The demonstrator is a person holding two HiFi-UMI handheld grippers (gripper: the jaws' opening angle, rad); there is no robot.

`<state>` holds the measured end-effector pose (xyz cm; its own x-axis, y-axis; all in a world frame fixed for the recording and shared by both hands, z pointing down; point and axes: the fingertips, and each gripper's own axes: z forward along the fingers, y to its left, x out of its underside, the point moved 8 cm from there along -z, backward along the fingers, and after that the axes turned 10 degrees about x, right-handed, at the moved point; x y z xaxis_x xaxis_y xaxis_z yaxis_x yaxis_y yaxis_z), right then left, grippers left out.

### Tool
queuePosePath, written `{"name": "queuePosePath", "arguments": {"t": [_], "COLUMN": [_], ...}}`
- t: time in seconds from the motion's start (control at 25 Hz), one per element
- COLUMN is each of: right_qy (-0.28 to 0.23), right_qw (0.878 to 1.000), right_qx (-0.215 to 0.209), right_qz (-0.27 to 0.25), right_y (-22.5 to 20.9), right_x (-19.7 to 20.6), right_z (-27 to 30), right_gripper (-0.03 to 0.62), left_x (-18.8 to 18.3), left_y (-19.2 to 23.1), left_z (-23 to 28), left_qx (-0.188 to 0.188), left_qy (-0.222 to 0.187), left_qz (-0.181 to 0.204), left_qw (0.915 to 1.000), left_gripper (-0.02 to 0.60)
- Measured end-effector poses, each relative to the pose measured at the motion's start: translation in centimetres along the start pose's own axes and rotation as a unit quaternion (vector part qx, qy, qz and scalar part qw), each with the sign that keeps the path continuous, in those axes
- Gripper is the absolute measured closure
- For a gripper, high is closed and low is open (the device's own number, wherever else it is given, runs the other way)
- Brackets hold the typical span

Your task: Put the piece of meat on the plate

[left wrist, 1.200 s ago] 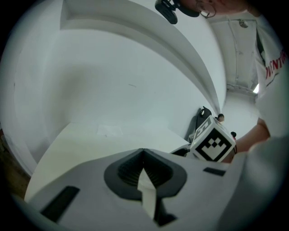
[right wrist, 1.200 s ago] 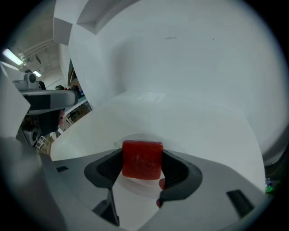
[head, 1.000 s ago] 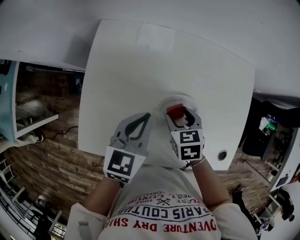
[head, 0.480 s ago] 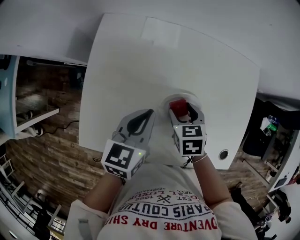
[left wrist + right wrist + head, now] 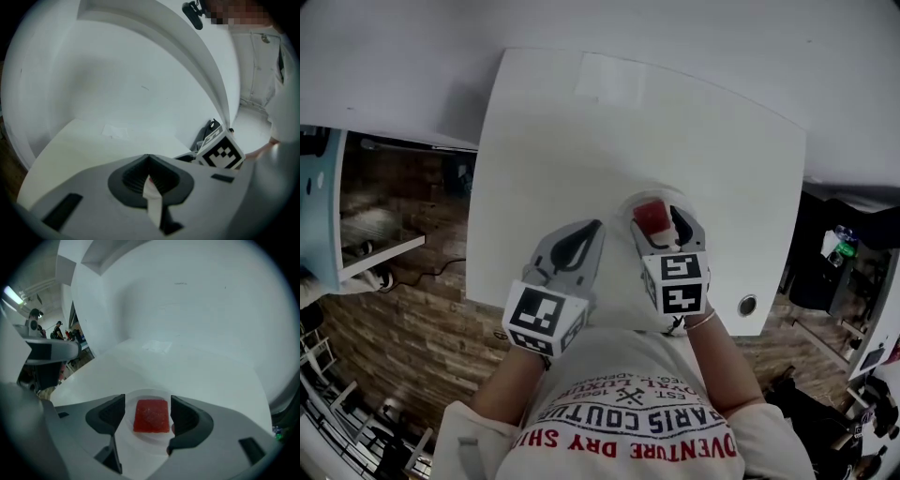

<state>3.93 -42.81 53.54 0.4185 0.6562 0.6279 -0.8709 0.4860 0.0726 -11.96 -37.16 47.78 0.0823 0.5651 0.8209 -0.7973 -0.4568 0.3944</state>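
Opening just now to full spread on the right gripper (image 5: 147,401), with the piece of meat (image 5: 151,416) down between the fingers, untouched by either pad and flat on the small white plate (image 5: 140,440) beneath them. Looks like a finished release (judging by the gaps on both sides of the red slab).

Risks from here: catching the meat's edge with a fingertip on the way out and dragging it off centre, or nudging the plate's rim, close under both fingertips, and sliding the lot across the white table (image 5: 197,366). Calls for a straight lift before any sideways move. Could also cling to a pad if tacky, though showing no contact at present.

Holds one thing only, that plate: the single meat piece, about at its middle, nothing else inside.

Over on the left gripper (image 5: 149,161), fingers closed together, nothing gripped, off to the left of the right gripper's fingers and apart from the plate.
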Motion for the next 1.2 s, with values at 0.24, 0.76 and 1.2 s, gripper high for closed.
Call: {"name": "queuePosePath", "arguments": {"t": [0.24,0.76,1.2], "right_qy": [-0.034,-0.245,-0.338], "right_qw": [0.999,0.966,0.934], "right_qx": [0.012,0.041,0.071], "right_qz": [0.009,0.064,0.087], "right_y": [-1.1,-1.5,-2.3], "right_x": [-1.7,-5.5,-7.5], "right_z": [-4.5,-14.8,-21.3], "right_gripper": [0.466,0.582,0.582], "left_x": [-1.5,-8.2,-12.1], "left_y": [-1.7,-5.0,-6.8], "left_z": [-0.6,-3.4,-7.0], "left_qx": [0.008,0.012,0.005], "left_qy": [-0.008,-0.088,-0.162], "left_qz": [0.030,0.147,0.210], "left_qw": [0.9995,0.9852,0.9641], "left_gripper": [0.577,0.577,0.577]}}
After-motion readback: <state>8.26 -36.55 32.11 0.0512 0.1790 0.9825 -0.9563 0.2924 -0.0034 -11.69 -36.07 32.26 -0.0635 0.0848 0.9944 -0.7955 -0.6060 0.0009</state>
